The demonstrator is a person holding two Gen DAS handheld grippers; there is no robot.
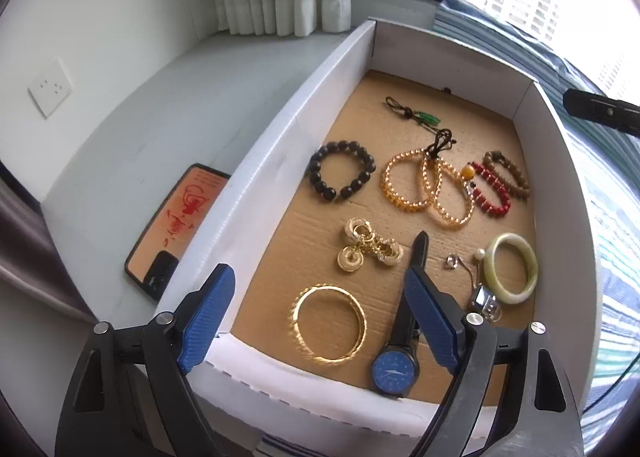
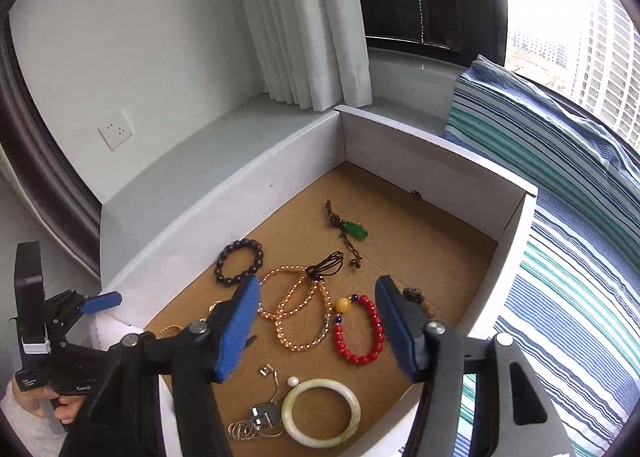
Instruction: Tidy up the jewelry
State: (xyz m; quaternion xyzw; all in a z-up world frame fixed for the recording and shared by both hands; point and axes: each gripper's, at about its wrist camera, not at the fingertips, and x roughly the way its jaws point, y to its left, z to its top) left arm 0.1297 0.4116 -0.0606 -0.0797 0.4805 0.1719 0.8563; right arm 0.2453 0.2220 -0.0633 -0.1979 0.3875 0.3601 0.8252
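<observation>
Spread wide and holding nothing, left tool (image 1: 316,309) over gold bangle (image 1: 329,324) and blue-faced watch (image 1: 394,371) near front wall of white box (image 1: 280,137). Likewise parted and bare, right tool (image 2: 316,327) above amber bead strands (image 2: 298,309) and red bracelet (image 2: 360,331). Pieces laid apart on cardboard floor, probably for single picking; jade bangle (image 2: 320,411) touching small chain trinkets (image 2: 256,419).

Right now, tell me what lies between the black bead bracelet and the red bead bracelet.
The amber bead loops with their black cord lie between the black bead bracelet and the red bead bracelet; both wrist views show it.
</observation>
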